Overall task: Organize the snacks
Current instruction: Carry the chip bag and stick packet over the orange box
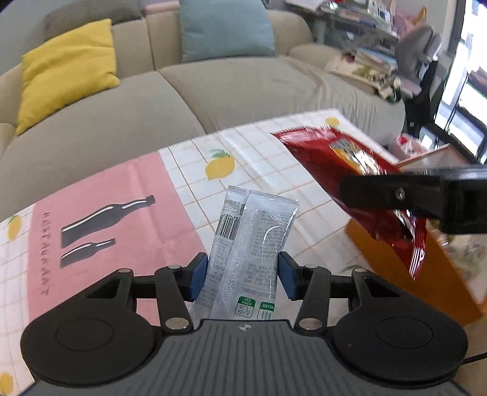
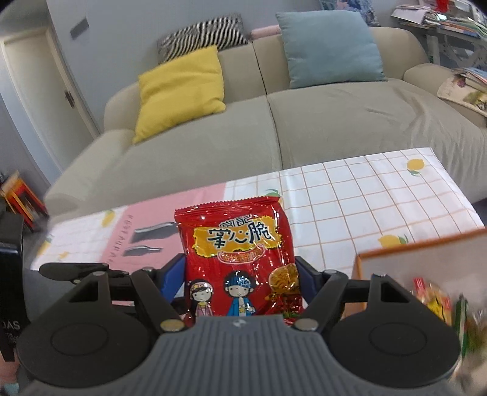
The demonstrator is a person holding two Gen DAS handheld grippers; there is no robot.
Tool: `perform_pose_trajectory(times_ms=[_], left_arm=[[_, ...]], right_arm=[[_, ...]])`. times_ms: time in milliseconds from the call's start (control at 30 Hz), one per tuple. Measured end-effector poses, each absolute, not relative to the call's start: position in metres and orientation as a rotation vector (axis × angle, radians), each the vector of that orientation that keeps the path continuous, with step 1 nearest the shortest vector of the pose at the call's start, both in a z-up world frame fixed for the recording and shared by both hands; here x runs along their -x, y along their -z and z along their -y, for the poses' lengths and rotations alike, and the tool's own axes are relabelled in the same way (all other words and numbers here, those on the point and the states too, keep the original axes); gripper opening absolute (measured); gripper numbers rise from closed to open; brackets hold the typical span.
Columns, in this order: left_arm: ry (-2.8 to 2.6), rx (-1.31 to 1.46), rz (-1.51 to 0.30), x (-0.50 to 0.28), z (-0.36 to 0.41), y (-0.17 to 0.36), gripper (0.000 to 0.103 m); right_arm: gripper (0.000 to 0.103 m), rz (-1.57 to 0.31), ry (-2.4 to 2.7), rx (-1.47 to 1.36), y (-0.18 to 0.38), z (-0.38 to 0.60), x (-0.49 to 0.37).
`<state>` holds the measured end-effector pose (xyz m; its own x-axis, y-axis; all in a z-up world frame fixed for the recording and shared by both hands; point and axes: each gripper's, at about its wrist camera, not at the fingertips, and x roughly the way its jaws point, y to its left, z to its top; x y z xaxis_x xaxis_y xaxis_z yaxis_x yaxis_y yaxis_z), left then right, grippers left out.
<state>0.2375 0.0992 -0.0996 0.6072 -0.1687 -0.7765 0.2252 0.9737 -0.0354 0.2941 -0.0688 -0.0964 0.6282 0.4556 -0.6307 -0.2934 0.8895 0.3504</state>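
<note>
In the left wrist view the left claw point(image 1: 242, 275) is clamped on a silver packet point(image 1: 249, 259): both blue pads point(image 1: 199, 275) press its sides, and the packet stands upright in the lower middle of the frame, lifted clear of the tablecloth point(image 1: 268, 152). Its barcode and small print face the camera. Behind it the cloth shows a pink panel with two dark bottle shapes at lower left and lemons on a white grid toward the centre. At right, the black arm of the other claw crosses the frame and partly covers a red bag point(image 1: 344, 164), which is blurred and slants from the upper middle down to the right. Under that bag lies the orange wall of a box point(image 1: 432, 283). A beige sofa point(image 1: 243, 85) fills the top, with a yellow cushion point(image 1: 70, 67) at upper left and a blue cushion point(image 1: 225, 27) at top centre.

In the right wrist view the right claw point(image 2: 240, 281) grips the red bag point(image 2: 240, 259) by its lower sides, upright in the centre, print facing the camera and hiding part of the cloth behind it. At lower right the box point(image 2: 411, 243) shows its orange rim, with blurred packets point(image 2: 438, 301) inside it. The tablecloth point(image 2: 365, 195) spreads beyond, then the sofa point(image 2: 350, 121) with its yellow cushion point(image 2: 179, 88) and blue cushion point(image 2: 328, 45). A door point(image 2: 39, 91) stands at upper left.
</note>
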Motion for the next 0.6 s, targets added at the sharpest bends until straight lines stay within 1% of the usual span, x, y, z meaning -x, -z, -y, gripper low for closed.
perform_pose_trajectory(times_ms=[400,600], left_arm=[[0.277,0.056,-0.790,-0.171,-0.060,0.026,0.056],[0.374,0.123,-0.782,-0.161,-0.025,0.002,0.056]], right_arm=[[0.072,-0.754,-0.402,-0.356,0.053,0.154,-0.211],[0.072,-0.735,-0.339,-0.357,0.034,0.215,-0.181]])
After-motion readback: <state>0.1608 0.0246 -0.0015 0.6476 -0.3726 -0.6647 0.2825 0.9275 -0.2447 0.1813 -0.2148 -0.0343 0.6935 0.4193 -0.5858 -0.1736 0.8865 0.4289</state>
